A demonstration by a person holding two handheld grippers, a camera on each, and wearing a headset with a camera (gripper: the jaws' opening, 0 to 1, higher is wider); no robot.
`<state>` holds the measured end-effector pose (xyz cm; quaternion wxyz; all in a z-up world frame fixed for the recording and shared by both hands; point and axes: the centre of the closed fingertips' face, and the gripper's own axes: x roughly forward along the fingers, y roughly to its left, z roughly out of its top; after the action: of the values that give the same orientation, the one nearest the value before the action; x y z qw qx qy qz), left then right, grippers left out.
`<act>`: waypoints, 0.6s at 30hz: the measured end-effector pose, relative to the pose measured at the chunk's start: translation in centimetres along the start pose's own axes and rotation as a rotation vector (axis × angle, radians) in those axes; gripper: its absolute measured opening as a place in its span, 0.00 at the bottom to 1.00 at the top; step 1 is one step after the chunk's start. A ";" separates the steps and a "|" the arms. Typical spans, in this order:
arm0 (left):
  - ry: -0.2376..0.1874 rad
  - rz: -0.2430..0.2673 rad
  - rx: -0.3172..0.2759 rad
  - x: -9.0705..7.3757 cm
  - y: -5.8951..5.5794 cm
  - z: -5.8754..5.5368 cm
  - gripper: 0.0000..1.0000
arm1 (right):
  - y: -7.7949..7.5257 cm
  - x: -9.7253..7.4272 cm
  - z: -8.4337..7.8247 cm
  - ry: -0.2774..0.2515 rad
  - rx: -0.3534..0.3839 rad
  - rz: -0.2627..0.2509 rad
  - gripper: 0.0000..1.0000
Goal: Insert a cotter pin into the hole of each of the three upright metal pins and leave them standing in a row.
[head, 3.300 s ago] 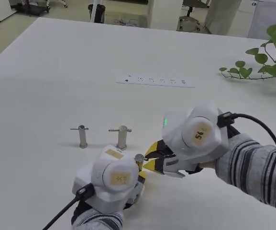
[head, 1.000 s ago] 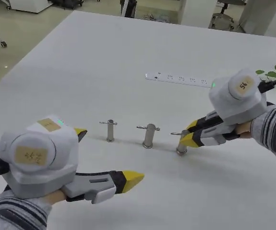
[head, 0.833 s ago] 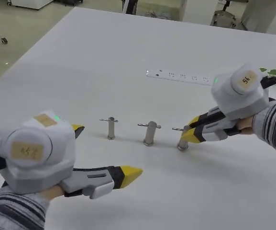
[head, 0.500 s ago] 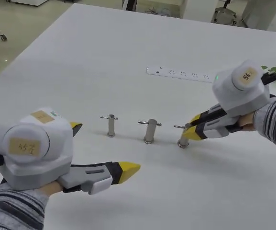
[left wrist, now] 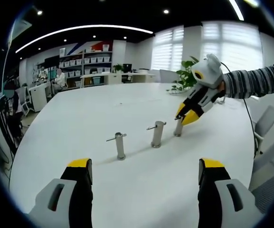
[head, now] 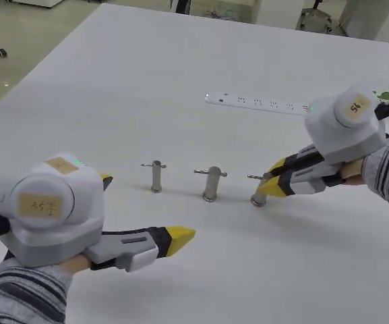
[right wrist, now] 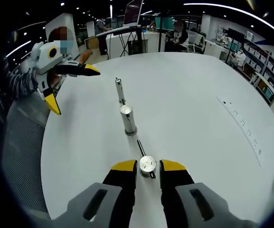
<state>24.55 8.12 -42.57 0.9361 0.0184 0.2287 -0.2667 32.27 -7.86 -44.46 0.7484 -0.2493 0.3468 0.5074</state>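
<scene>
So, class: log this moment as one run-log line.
left gripper open, clear | right gripper flanking end pin, grip unclear | three pins upright, cottered, in row

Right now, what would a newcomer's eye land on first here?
Three metal pins stand in a row at the head view's centre: left pin, middle pin, right pin, each with a cotter pin through its top. The right gripper has its yellow-tipped jaws either side of the right pin; the left gripper hangs open, well short of the row.
</scene>
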 end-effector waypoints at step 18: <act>-0.007 0.019 -0.008 -0.5 0.5 0.8 0.99 | 3.3 -4.2 -0.5 -0.312 0.324 -0.205 0.69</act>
<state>24.73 8.65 -41.63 0.9395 0.0159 0.2261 -0.2570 28.02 -9.45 -41.62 0.8706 -0.0784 0.2766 0.3992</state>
